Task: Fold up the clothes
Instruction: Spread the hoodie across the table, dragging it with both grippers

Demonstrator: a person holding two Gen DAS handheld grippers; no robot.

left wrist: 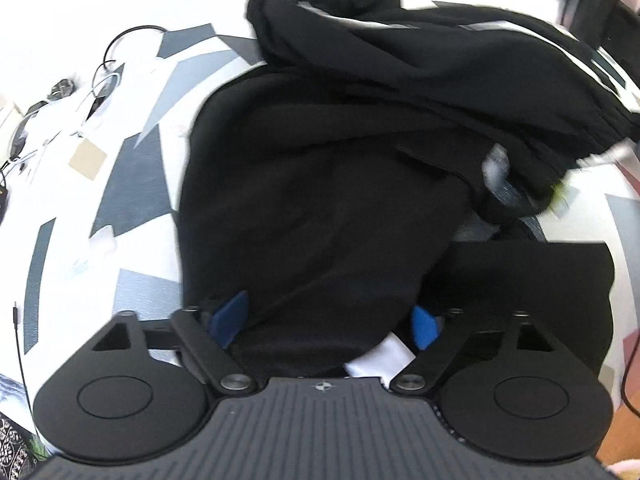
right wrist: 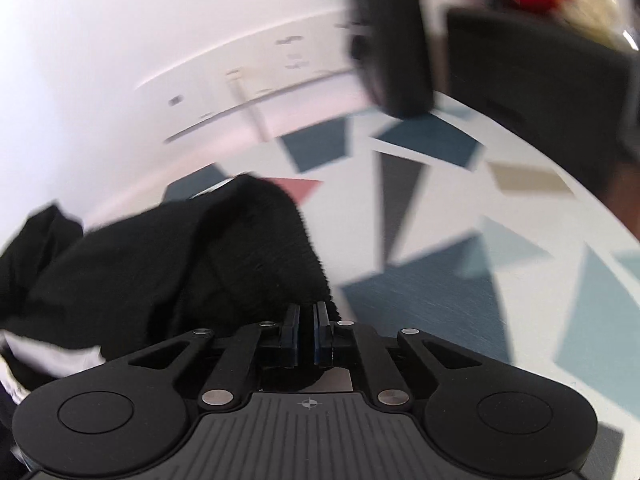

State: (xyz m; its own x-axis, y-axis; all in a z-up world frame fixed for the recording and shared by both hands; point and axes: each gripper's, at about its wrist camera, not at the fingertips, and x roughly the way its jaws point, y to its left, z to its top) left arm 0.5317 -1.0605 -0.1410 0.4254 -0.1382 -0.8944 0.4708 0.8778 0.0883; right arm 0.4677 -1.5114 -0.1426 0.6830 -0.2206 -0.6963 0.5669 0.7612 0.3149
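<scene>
Black garment lies bunched on the patterned bench. Left claw stands wide, cloth between its 2 blue pads. Right claw is pinched on the garment's ribbed edge.

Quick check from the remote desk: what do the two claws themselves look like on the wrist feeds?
Both match. The left claw and right claw have matte black linkage arms with silver pivot pins, blue finger pads, round black discs on either side, and a ribbed dark grey base carrying a small crosshair mark. No sleeves or claw cables show.
</scene>
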